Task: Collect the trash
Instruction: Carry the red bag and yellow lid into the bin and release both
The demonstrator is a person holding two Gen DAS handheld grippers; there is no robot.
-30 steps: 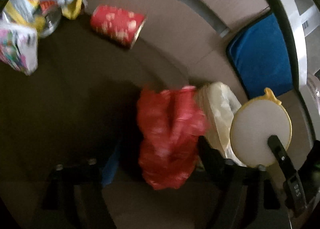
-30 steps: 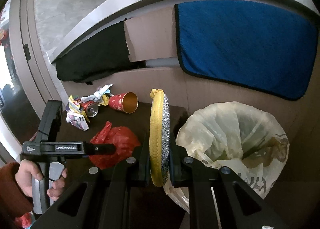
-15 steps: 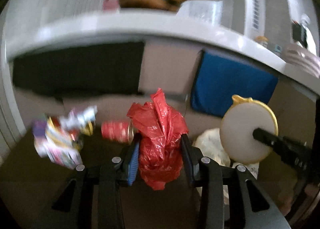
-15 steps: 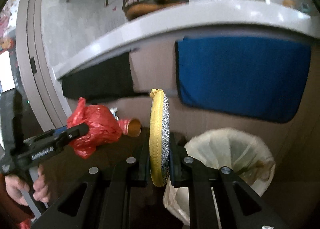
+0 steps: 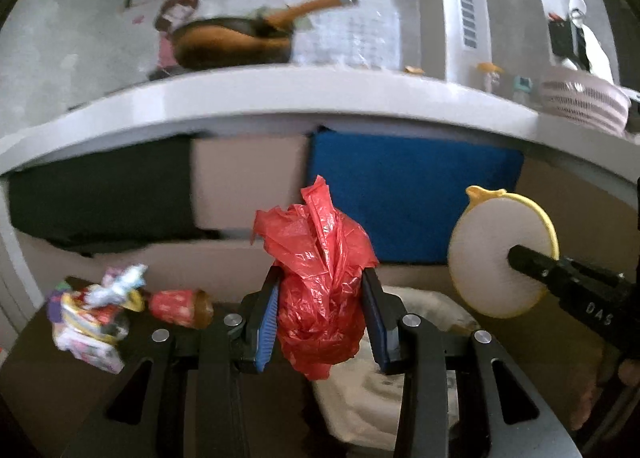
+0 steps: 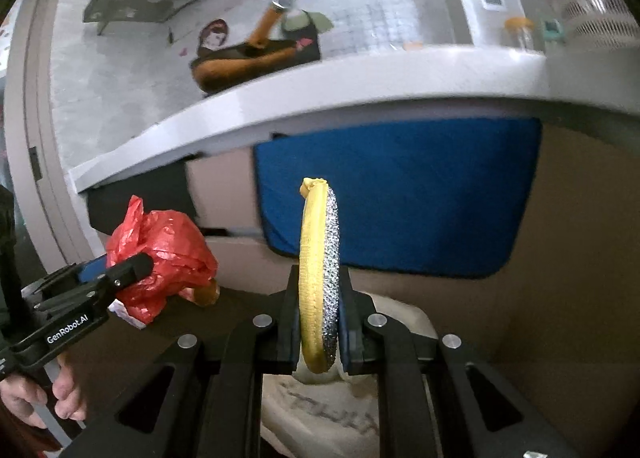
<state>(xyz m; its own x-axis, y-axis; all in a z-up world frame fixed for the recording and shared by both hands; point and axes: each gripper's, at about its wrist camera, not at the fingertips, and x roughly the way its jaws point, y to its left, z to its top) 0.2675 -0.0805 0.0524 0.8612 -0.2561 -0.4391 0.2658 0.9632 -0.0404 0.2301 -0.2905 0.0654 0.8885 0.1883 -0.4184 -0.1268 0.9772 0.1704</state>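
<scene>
My left gripper (image 5: 320, 310) is shut on a crumpled red plastic bag (image 5: 320, 282) and holds it up in the air; the bag also shows in the right wrist view (image 6: 160, 254). My right gripper (image 6: 319, 322) is shut on a round yellow-rimmed scouring pad (image 6: 318, 274), held edge-on and upright; its white face shows in the left wrist view (image 5: 496, 254). A bin lined with a pale plastic bag (image 5: 400, 390) sits just below and right of the red bag, and below the pad (image 6: 320, 410).
On the dark table at the left lie a red paper cup (image 5: 180, 308) on its side and a heap of wrappers with a can (image 5: 92, 318). Behind hang a blue cloth (image 5: 408, 202) and a black cloth (image 5: 100, 198) under a white counter edge (image 5: 280, 98).
My left gripper closed on the red bag and lifted it off the table, tilting up toward the counter. The right gripper rose too, still holding the pad.
</scene>
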